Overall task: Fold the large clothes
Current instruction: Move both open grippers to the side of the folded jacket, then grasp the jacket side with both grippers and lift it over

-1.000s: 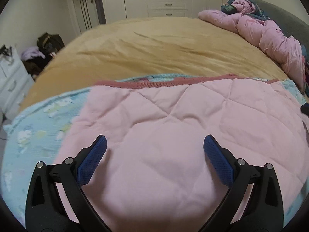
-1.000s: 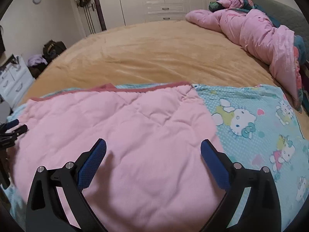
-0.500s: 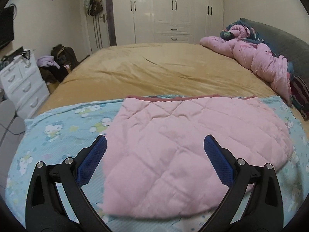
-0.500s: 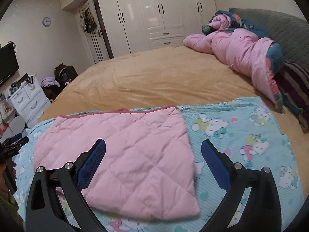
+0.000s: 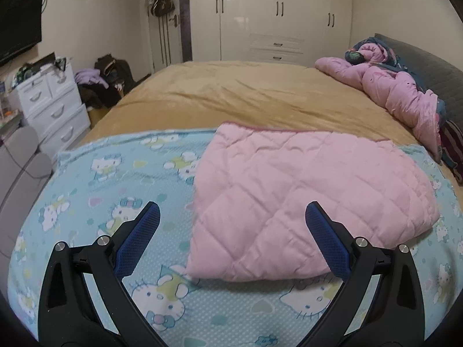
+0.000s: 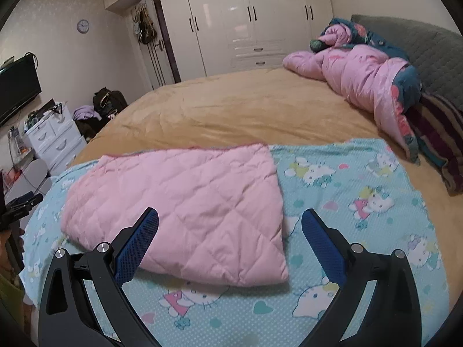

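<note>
A pink quilted garment (image 5: pixel 303 193) lies folded into a flat rectangle on a light-blue cartoon-cat sheet (image 5: pixel 115 190) at the near end of the bed. It also shows in the right wrist view (image 6: pixel 185 205), on the sheet (image 6: pixel 347 190). My left gripper (image 5: pixel 233 231) is open and empty, held above the folded piece's near left corner. My right gripper (image 6: pixel 230 231) is open and empty, held above its near right part. The left gripper also shows at the left edge of the right wrist view (image 6: pixel 20 206).
The tan bed cover (image 5: pixel 246 95) stretches beyond the sheet. A crumpled pink duvet (image 6: pixel 367 84) and a grey headboard (image 6: pixel 428 49) lie at the far right. White drawers (image 5: pixel 49 101), a dark bag (image 5: pixel 113 75) and wardrobes (image 6: pixel 246 23) stand beyond the bed.
Both grippers have pulled back and up from the pink garment, which now looks smaller and shows whole on the sheet. Both stay open.
</note>
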Demonstrator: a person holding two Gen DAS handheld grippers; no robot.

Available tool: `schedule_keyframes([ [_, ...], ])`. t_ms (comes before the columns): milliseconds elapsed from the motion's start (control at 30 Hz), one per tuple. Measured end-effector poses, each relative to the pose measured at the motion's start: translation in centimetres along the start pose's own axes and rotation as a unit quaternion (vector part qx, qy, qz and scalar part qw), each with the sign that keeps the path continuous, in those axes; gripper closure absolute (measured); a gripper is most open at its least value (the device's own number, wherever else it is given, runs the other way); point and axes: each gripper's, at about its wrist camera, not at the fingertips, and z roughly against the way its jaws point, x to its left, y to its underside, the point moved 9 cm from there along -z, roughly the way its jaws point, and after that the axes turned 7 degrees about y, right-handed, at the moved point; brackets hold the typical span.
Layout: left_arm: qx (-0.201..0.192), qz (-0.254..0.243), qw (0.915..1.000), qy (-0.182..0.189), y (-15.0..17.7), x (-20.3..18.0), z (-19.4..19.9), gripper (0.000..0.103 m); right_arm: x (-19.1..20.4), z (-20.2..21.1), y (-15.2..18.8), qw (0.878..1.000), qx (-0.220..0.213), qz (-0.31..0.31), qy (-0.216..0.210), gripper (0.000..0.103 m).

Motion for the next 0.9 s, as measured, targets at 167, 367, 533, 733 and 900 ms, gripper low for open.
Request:
schedule_keyframes([
  [167,0.025,0.010,0.9996,-0.008,1.7,1.4,-1.9,0.008,0.1,-2.7,1.8,1.000,0.028,-0.006,-0.004,0.004],
  [367,0.047,0.026,0.9985,-0.008,3.0,2.7,-4.5,0.008,-0.4,-6.9,3.4,0.997,0.067,-0.026,-0.007,0.004],
  [533,0.076,0.054,0.9956,0.010,4.1,3.2,-8.3,0.008,-1.5,-10.7,4.5,0.993,0.105,-0.056,-0.006,0.004],
  [733,0.096,0.083,0.9910,0.043,4.9,3.8,-11.8,0.008,-2.7,-14.8,6.2,0.985,0.150,-0.080,-0.005,0.004],
  [900,0.108,0.114,0.9842,0.082,5.0,4.0,-13.5,0.008,-2.7,-17.1,7.0,0.976,0.174,-0.124,-0.048,0.004],
])
